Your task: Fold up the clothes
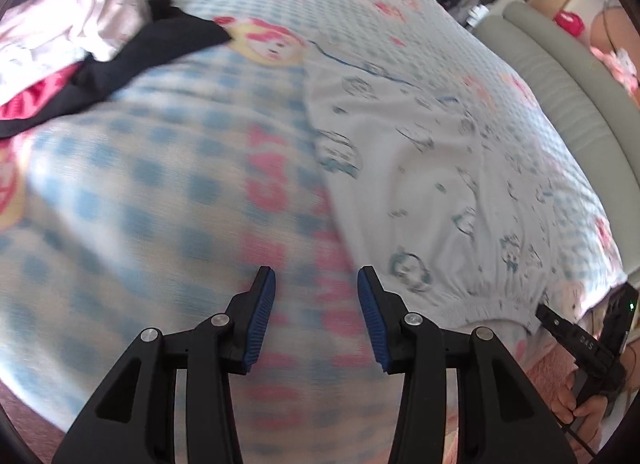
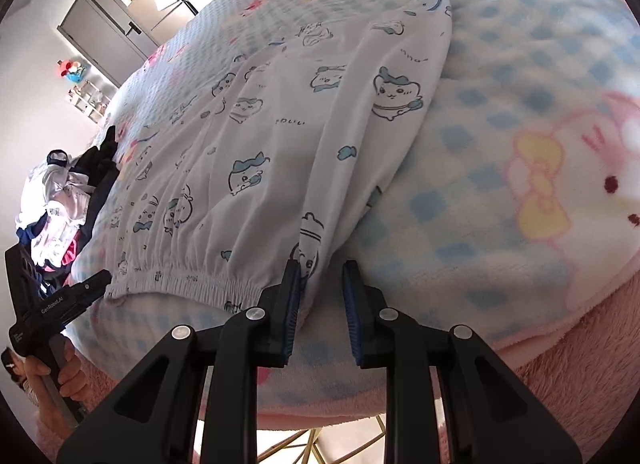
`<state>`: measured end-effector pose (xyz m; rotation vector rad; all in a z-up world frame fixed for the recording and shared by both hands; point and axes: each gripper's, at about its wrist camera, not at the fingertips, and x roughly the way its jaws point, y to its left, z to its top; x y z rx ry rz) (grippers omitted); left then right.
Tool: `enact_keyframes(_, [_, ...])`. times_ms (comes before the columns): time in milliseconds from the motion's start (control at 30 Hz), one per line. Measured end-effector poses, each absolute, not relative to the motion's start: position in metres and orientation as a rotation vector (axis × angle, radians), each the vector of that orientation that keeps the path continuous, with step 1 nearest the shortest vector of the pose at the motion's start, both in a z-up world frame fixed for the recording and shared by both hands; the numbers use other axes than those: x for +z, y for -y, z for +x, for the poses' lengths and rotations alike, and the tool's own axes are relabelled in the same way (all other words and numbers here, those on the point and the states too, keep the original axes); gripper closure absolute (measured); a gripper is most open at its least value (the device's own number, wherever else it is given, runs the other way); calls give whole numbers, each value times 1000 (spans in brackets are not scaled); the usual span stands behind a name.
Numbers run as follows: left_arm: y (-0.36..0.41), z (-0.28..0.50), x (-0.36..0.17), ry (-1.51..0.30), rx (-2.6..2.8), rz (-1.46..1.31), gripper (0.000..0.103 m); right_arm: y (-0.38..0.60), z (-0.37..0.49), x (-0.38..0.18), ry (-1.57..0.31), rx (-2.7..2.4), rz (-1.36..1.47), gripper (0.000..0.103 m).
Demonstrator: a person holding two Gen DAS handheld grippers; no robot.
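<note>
bedding first: a checked blanket (image 2: 500,168) with pink cartoon figures covers the bed, and white printed pants (image 2: 272,136) lie flat on it, on the right side of the left wrist view. their long axis runs from the gathered waistband (image 2: 188,276) at the near edge away to the leg ends at the far side, tilting slightly right. a heap of unfolded clothes (image 1: 72,36) sits well apart at the far left. the right gripper (image 2: 320,304) stands at the near right corner of the waistband, jaws narrowly apart; cloth seems to touch the left pad, but i cannot tell if it is pinched. the left gripper (image 1: 316,316) hovers over bare blanket just left of the pants, jaws about half open and empty. to fold well, i'd say take both waistband corners squarely, then carry them along the length toward the leg ends, keeping the edge taut.
</note>
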<state>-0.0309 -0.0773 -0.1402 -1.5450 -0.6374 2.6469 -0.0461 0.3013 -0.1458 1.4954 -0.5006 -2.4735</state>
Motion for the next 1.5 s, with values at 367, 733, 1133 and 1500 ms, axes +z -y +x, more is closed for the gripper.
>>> enact_keyframes(367, [63, -32, -148, 666, 2590, -1555, 56, -288, -50, -138, 487, -2470, 1487, 82])
enact_keyframes(733, [80, -29, -162, 1017, 2446, -1442, 43, -320, -47, -138, 684, -2412, 1449, 61])
enact_keyframes(1133, [88, -24, -153, 866, 2575, -1510, 63, -304, -45, -144, 535, -2422, 1507, 65])
enact_keyframes(1500, [78, -26, -165, 943, 2483, -1462, 49, -313, -53, -149, 669, -2349, 1503, 65])
